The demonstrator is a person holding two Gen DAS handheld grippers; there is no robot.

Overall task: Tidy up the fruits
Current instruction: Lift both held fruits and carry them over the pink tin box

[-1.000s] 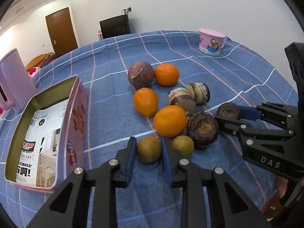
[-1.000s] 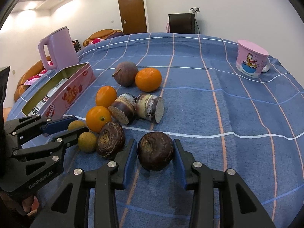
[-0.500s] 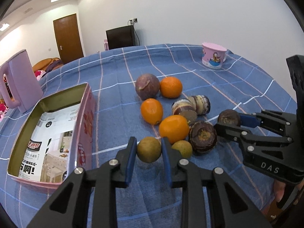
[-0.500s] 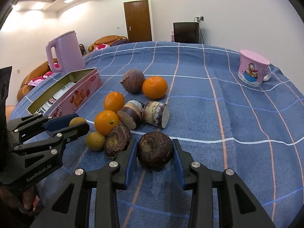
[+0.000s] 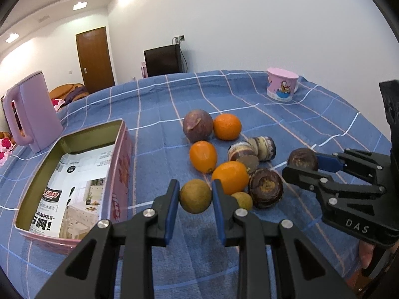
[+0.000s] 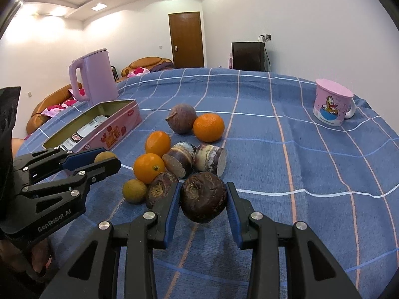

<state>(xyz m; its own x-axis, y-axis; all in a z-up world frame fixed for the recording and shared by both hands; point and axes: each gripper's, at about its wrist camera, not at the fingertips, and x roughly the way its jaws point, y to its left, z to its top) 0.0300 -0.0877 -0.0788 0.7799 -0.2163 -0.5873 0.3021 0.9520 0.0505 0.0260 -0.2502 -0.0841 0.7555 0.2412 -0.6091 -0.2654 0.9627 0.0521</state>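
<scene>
My left gripper (image 5: 195, 195) is shut on a small yellow-brown round fruit (image 5: 195, 195), held just above the blue checked cloth. My right gripper (image 6: 203, 200) is shut on a dark brown wrinkled fruit (image 6: 203, 200), also lifted a little; that fruit (image 5: 303, 159) shows in the left wrist view too. On the cloth lie three oranges (image 5: 227, 126) (image 5: 203, 156) (image 5: 230, 177), a purple round fruit (image 5: 197, 125), cut dark pieces (image 5: 261, 147), another dark fruit (image 5: 265, 191) and a second small yellow-brown fruit (image 6: 134, 190). An open pink tin (image 5: 119, 174) stands to the left.
A lilac kettle (image 5: 30, 112) stands behind the tin at the far left. A pink cartoon mug (image 6: 331, 106) sits at the far right of the cloth. A person's hand (image 6: 37, 256) grips the left tool. The table's edge curves close on the right.
Both grippers have tilted up and lifted their fruits slightly off the cloth. The pile of fruit has stayed where it was.
</scene>
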